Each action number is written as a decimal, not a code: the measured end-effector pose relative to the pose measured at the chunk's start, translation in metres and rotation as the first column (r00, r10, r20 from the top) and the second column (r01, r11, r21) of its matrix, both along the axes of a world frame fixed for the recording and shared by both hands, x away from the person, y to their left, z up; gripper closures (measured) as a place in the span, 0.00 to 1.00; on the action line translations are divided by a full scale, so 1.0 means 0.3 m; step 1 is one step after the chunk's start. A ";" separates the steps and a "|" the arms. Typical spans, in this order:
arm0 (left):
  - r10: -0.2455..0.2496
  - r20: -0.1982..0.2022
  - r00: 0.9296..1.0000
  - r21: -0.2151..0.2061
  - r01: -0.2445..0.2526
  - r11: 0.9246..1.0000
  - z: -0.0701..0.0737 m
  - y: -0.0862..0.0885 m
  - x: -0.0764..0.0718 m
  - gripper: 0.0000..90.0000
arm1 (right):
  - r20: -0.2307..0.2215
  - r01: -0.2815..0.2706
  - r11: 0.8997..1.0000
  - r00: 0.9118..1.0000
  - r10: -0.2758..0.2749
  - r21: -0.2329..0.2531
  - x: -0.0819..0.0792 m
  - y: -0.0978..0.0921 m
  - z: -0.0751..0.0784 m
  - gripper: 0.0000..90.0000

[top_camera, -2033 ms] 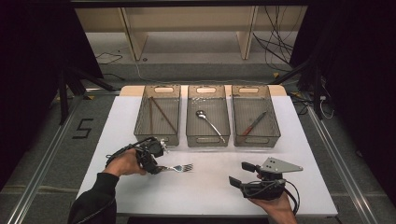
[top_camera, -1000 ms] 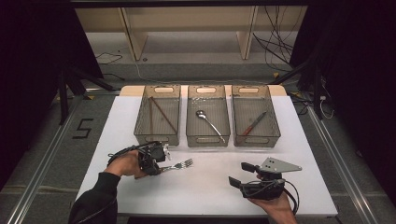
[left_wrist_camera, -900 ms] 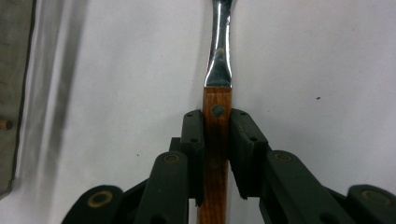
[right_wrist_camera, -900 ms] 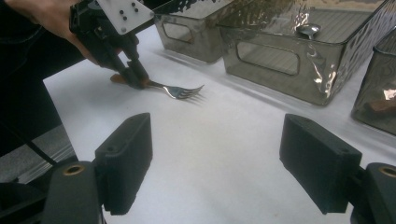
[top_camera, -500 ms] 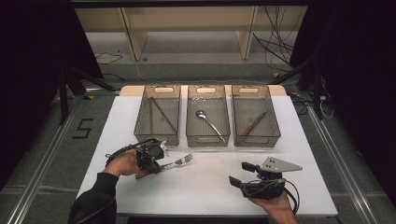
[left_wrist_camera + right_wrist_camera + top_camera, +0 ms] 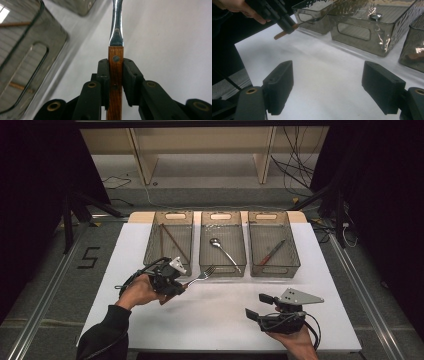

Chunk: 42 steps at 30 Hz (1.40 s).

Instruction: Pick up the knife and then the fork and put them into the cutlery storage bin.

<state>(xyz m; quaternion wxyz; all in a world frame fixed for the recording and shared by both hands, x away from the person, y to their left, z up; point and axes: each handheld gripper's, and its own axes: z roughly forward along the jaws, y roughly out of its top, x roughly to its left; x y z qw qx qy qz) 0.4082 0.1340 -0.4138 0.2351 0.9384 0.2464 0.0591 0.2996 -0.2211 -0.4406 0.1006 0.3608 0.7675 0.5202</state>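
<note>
I see the desk [image 6: 220, 315] beneath both units. Left hand-held gripper [image 6: 172, 282] clamps the fork [image 6: 202, 275] by its wooden handle; tines project ahead, toward the middle bin [image 6: 222, 268]. I judge it light, rigid, metal neck slippery: grip wood. Right hand-held gripper [image 6: 329, 85] stands wide, empty.

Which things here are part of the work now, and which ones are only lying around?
In the work:
- fork, wooden handle clamped in the left gripper
- three bins behind it

Lying about:
- spoon in the middle bin
- sticks in the left bin
- knife in the right bin
- right gripper, open, holding nothing
</note>
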 end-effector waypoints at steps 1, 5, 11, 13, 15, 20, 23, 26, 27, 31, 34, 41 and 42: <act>0.017 0.007 1.000 -0.017 -0.017 1.000 0.005 -0.007 0.002 0.85 | 0.001 0.000 1.000 1.000 0.000 -0.001 0.000 0.000 0.000 0.29; 0.051 0.021 0.998 -0.072 -0.050 0.996 0.031 -0.039 0.011 0.85 | 0.004 0.001 1.000 1.000 -0.001 0.001 -0.002 0.000 0.001 0.29; 0.063 0.038 0.997 -0.146 -0.057 0.988 0.070 -0.101 0.040 0.85 | 0.006 0.004 1.000 1.000 -0.004 0.003 -0.002 -0.002 0.001 0.29; 0.073 0.043 0.996 -0.158 -0.066 0.985 0.075 -0.123 0.051 0.85 | 0.006 0.004 1.000 1.000 -0.004 0.004 -0.002 -0.003 0.001 0.29; 0.070 0.046 0.996 -0.161 -0.062 0.985 0.082 -0.139 0.064 0.85 | 0.008 0.004 1.000 1.000 -0.004 0.004 -0.002 -0.005 0.001 0.29; 0.080 0.045 0.996 -0.206 -0.069 0.976 0.102 -0.179 0.088 0.85 | 0.006 0.004 1.000 1.000 -0.004 0.008 -0.001 -0.008 0.000 0.29; 0.083 0.054 0.995 -0.222 -0.069 0.973 0.113 -0.207 0.103 0.85 | 0.006 0.003 1.000 1.000 -0.003 0.009 -0.001 -0.008 0.000 0.29; 0.078 0.060 0.995 -0.238 -0.062 0.969 0.127 -0.236 0.117 0.85 | 0.006 0.002 1.000 1.000 -0.002 0.009 -0.001 -0.008 0.000 0.29; 0.085 0.064 0.994 -0.247 -0.067 0.967 0.131 -0.247 0.121 0.85 | 0.006 0.001 1.000 1.000 -0.001 0.009 -0.001 -0.008 0.000 0.29; 0.080 0.059 0.995 -0.270 -0.061 0.961 0.146 -0.289 0.141 0.85 | 0.006 0.000 1.000 1.000 0.000 0.010 0.001 -0.009 -0.001 0.29; 0.064 0.062 0.996 -0.257 -0.046 0.965 0.155 -0.324 0.157 0.85 | 0.005 -0.001 1.000 1.000 0.001 0.012 0.001 -0.009 -0.001 0.29; 0.061 0.055 0.997 -0.283 -0.043 0.958 0.177 -0.411 0.191 0.85 | 0.009 -0.003 1.000 1.000 0.003 0.013 0.001 -0.010 0.000 0.29; 0.057 0.054 0.997 -0.282 -0.039 0.959 0.180 -0.422 0.197 0.85 | 0.007 -0.003 1.000 1.000 0.003 0.011 0.001 -0.010 0.000 0.29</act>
